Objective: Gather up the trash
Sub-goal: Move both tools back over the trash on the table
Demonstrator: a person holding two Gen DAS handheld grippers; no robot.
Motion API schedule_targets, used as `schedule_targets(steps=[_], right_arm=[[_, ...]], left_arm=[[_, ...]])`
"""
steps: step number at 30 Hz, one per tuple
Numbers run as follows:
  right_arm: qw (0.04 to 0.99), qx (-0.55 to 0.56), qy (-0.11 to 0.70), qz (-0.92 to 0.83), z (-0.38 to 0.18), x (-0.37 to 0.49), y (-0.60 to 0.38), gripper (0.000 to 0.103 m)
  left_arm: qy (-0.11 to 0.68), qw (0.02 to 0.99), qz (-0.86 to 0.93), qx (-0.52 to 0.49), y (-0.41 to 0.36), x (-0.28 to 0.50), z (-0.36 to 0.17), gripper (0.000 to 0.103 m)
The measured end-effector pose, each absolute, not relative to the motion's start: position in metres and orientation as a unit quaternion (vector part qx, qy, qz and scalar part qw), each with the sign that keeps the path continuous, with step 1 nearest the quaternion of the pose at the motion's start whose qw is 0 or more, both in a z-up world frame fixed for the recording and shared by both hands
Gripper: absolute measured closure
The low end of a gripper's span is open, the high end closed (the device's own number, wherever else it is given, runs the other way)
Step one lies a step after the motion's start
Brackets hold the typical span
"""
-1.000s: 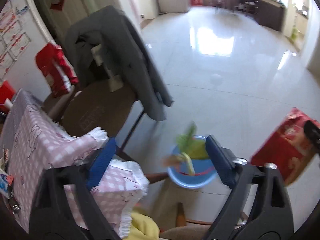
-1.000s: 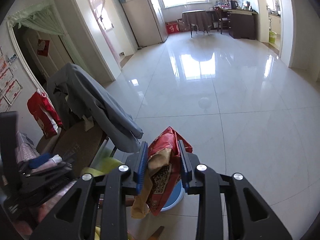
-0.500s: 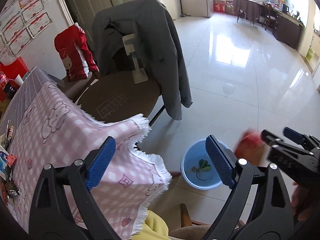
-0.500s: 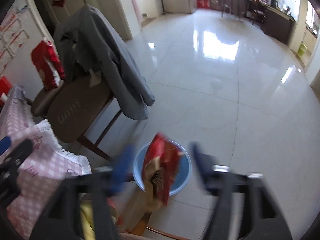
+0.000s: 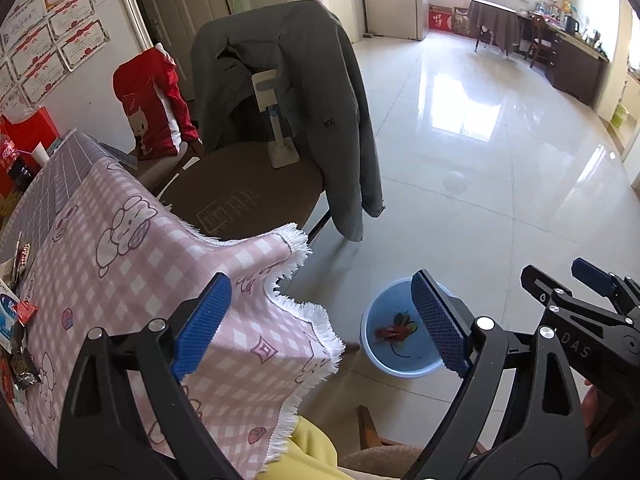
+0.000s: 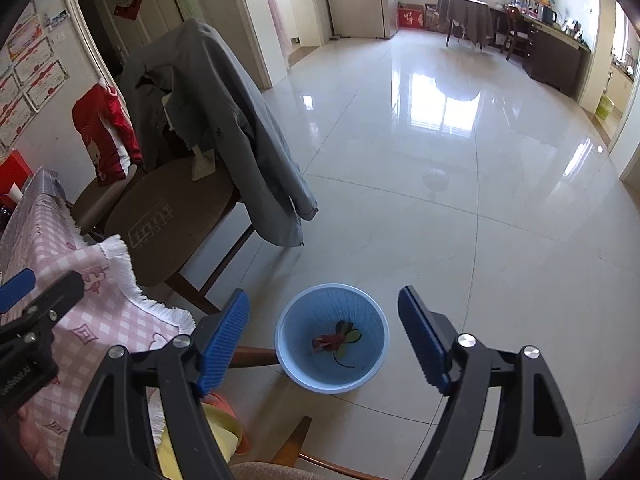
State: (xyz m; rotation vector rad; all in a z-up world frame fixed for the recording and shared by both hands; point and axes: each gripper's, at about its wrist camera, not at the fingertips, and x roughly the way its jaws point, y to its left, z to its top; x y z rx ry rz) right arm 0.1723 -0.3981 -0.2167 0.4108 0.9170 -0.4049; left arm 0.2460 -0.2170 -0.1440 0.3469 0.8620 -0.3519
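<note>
Both the left hand-held gripper (image 5: pixel 320 320) and right hand-held gripper (image 6: pixel 324 336) gape empty; next, reach for wrappers (image 5: pixel 18 344) at the worktop's (image 5: pixel 120 240) left frame edge, then carry them over the bucket (image 6: pixel 332 350).

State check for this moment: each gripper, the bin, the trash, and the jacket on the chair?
left gripper: open, holding nothing.
right gripper: open, holding nothing, above the bin.
blue bin: upright on the floor, uncovered.
red wrapper: lying in the bin's bottom.
green scrap: in the bin beside the wrapper.
grey jacket: draped over the chair back.
</note>
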Motion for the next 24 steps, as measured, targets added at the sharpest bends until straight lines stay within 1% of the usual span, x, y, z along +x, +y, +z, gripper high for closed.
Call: schedule_targets(steps=[10, 13, 18, 24], right_arm=[[0.886, 0.18, 0.395, -0.164, -0.169, 0.153, -0.37, 0.027], [0.898, 0.168, 0.378, -0.147, -0.153, 0.151, -0.352, 0.027], [0.919, 0.144, 0.351, -0.103, -0.126, 0.155, -0.317, 0.026], [0.932, 0.112, 0.343, -0.045, -0.108, 0.169, -0.261, 0.026]], left_arm=[[0.39, 0.895, -0.17, 0.136, -0.191, 0.229, -0.113, 0.013], [0.39, 0.898, -0.169, 0.114, -0.174, 0.223, -0.101, 0.013], [0.356, 0.919, -0.148, 0.086, -0.135, 0.207, -0.073, 0.013], [0.321, 0.939, -0.104, 0.061, -0.084, 0.183, -0.048, 0.013]])
